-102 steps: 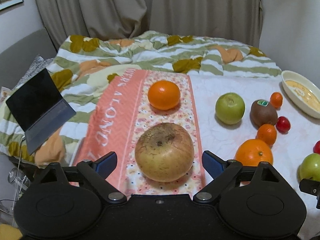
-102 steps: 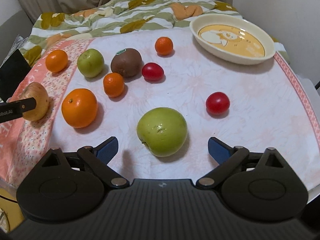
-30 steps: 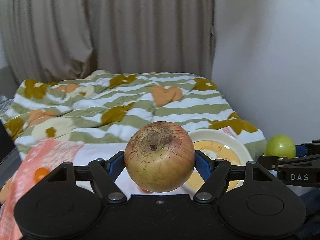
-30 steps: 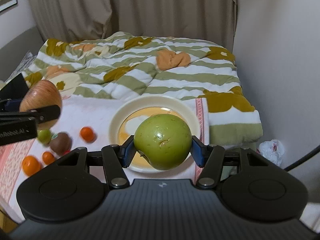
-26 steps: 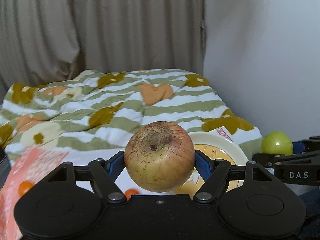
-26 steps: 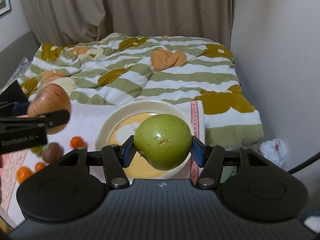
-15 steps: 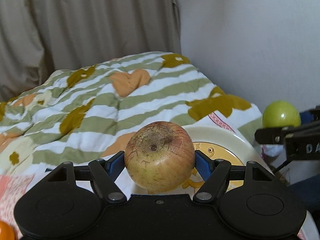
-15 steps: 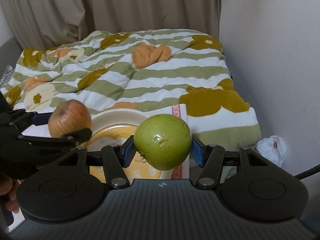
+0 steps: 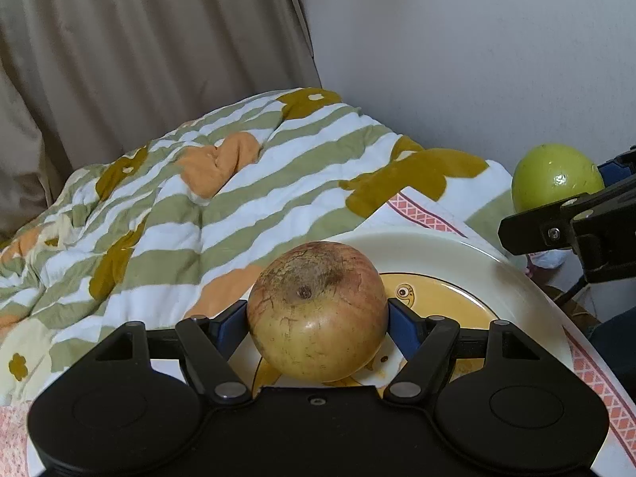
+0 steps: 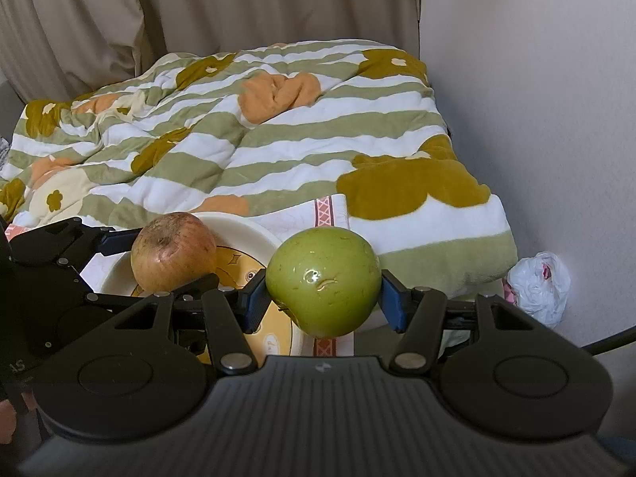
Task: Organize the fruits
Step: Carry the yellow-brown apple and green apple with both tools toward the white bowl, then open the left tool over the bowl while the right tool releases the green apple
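Note:
My left gripper is shut on a russet yellow-red apple, which hangs just over the cream bowl with a yellow cartoon bottom. The same apple shows in the right wrist view, over the bowl. My right gripper is shut on a green apple, held above the bowl's right rim and the cloth edge. In the left wrist view that green apple appears at the far right, higher than the bowl.
The bowl stands on a white cloth with a pink patterned border. Behind lies a striped green, white and orange blanket, then curtains and a white wall at right. A white plastic bag lies on the floor by the wall.
Both grippers, which stood open around the apples on the cloth at first, have carried them to the bowl. Over the last second both moved right and down; the left rolled.

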`<state>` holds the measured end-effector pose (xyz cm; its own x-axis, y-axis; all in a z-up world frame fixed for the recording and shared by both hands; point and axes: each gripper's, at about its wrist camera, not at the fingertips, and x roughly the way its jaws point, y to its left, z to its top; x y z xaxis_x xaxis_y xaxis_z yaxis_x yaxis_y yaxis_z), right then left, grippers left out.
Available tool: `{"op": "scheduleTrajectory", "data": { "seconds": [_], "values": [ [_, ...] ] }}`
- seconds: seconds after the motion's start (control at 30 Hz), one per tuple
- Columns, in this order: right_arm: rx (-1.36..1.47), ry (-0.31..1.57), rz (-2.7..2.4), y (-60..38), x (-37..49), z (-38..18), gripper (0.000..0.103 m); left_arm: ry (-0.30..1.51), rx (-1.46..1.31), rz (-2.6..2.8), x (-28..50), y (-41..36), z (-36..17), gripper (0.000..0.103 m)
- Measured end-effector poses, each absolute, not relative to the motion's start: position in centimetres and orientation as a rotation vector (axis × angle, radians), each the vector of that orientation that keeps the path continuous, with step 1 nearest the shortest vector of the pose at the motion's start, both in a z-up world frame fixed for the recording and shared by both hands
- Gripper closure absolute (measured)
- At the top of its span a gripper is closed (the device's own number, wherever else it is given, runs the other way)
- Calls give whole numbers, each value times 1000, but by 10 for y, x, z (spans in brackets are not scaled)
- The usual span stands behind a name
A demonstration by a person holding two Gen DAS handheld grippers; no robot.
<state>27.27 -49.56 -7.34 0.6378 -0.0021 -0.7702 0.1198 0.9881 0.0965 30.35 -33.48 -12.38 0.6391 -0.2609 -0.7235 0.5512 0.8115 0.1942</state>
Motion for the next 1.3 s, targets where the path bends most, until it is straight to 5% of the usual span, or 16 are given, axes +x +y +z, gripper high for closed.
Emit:
{"op": "scheduleTrajectory", "data": {
  "seconds": [0.07, 0.2, 0.7, 1.3],
  "values": [
    [144, 877, -70, -496, 274, -74, 30, 749, 423, -476, 304, -336, -123, 24],
    [146, 868, -69, -498, 272, -70, 30, 682, 430, -457, 297, -330, -111, 1],
    [34, 889, 94, -464, 277, -82, 30, 871, 194, -321, 272, -261, -66, 1],
    [-164, 898, 160, -427, 287, -120, 28, 879, 182, -202, 258, -232, -60, 1]
  ]
}}
